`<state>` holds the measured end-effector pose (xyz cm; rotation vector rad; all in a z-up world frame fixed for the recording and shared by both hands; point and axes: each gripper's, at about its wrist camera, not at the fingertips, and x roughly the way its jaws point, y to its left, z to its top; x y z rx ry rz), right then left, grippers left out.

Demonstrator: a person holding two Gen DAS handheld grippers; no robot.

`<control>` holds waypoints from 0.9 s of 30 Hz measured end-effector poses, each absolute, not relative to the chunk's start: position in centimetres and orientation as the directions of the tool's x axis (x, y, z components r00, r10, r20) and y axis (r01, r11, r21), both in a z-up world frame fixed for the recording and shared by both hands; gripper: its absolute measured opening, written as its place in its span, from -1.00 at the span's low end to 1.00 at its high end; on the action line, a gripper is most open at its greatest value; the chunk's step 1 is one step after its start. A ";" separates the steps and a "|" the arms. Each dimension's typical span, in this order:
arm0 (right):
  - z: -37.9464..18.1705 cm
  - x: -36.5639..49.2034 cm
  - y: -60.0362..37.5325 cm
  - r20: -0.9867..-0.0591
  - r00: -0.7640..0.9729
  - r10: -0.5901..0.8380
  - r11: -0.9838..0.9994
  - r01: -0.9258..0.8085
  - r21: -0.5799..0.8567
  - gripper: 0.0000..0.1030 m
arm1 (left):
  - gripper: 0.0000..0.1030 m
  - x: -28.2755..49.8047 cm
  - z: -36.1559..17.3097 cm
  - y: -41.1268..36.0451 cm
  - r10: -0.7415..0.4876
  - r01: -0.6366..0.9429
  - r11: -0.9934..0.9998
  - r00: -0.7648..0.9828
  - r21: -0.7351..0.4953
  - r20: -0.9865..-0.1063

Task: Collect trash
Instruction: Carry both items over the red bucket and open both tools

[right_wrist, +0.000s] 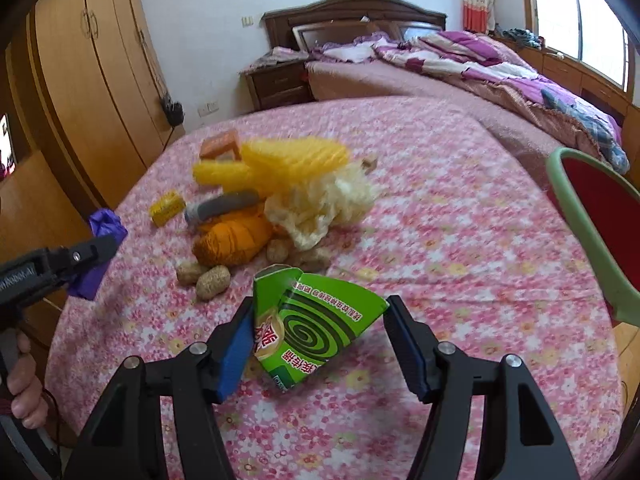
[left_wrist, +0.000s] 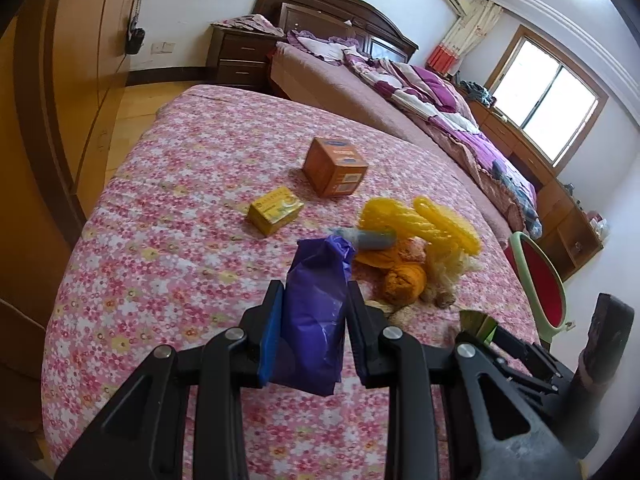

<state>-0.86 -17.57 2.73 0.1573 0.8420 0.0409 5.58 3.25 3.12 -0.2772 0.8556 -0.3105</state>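
Here the left tongs (left_wrist: 314, 320) clamp a purple bag (left_wrist: 316, 312); the right tongs (right_wrist: 320, 344) grip a green carton (right_wrist: 320, 320) above the table (right_wrist: 460, 240).

A dark wooden bed (right_wrist: 420, 64) with a rumpled purple quilt stands against the white wall (right_wrist: 200, 20). Left of the bed sit a dark nightstand (right_wrist: 276, 84) and tall honey-coloured wardrobes (right_wrist: 92, 80); right of it, a bright wood-framed window (left_wrist: 548, 96) admits daylight.

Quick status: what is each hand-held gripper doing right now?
Left hand-held gripper: shut on the purple plastic bag.
Right hand-held gripper: closed on the green mosquito-coil box, both pads touching its edges.
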 end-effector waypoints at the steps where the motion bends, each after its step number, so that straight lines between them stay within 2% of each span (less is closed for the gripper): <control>1: 3.3 -1.2 -18.1 -0.728 0.679 0.097 0.986 0.032 0.161 0.29 | -0.41 5.6 3.4 2.9 -0.377 0.164 0.920 0.617 -0.355 -0.691; 8: 6.4 -2.5 -20.8 -0.672 0.737 0.069 0.983 0.066 0.173 0.29 | -0.41 5.3 6.3 0.0 -0.405 0.244 0.913 0.634 -0.326 -0.659; 13: 7.9 -2.9 -24.3 -0.647 0.756 0.098 0.959 0.103 0.265 0.29 | -0.41 5.8 8.1 -3.1 -0.464 0.311 0.886 0.610 -0.344 -0.643; 27: 11.7 -6.4 -36.0 -0.590 0.797 -0.127 0.908 0.333 0.254 0.30 | -0.41 6.5 10.5 -14.9 -0.589 0.520 0.790 0.494 -0.325 -0.639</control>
